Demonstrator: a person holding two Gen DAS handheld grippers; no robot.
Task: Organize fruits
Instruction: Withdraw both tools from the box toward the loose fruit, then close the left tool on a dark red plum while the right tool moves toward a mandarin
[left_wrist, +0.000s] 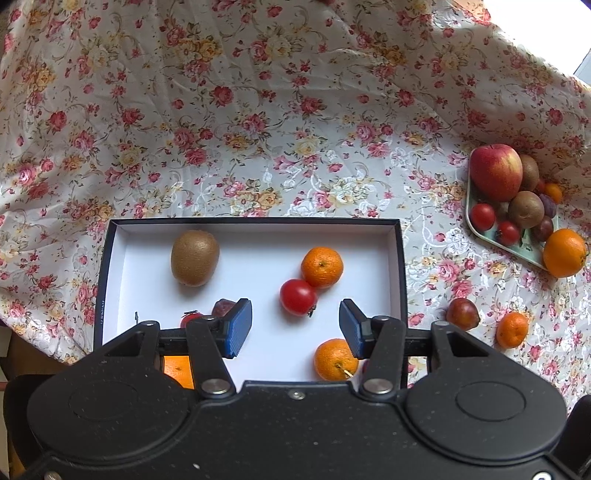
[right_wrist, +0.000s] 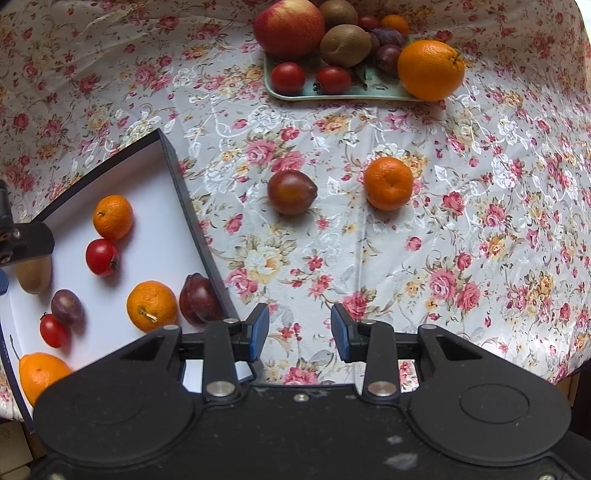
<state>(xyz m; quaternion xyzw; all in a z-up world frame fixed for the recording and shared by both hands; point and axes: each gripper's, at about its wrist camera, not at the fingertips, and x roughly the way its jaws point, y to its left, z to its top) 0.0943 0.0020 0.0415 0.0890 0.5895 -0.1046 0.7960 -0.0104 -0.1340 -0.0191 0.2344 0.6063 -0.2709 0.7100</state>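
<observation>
fruits sit in two containers: white box (right_wrist: 155, 206) holds kiwi (left_wrist: 194, 257), tomatoes, mandarins and plums; green tray (right_wrist: 332, 94) carries apple (right_wrist: 289, 27), kiwis, orange. both grippers, left (left_wrist: 295, 328) and right (right_wrist: 300, 332), spread empty.

The left gripper (left_wrist: 296, 326) hangs with its blue pads spread wide, holding nothing. The right gripper (right_wrist: 300, 331) is likewise parted and empty.
</observation>
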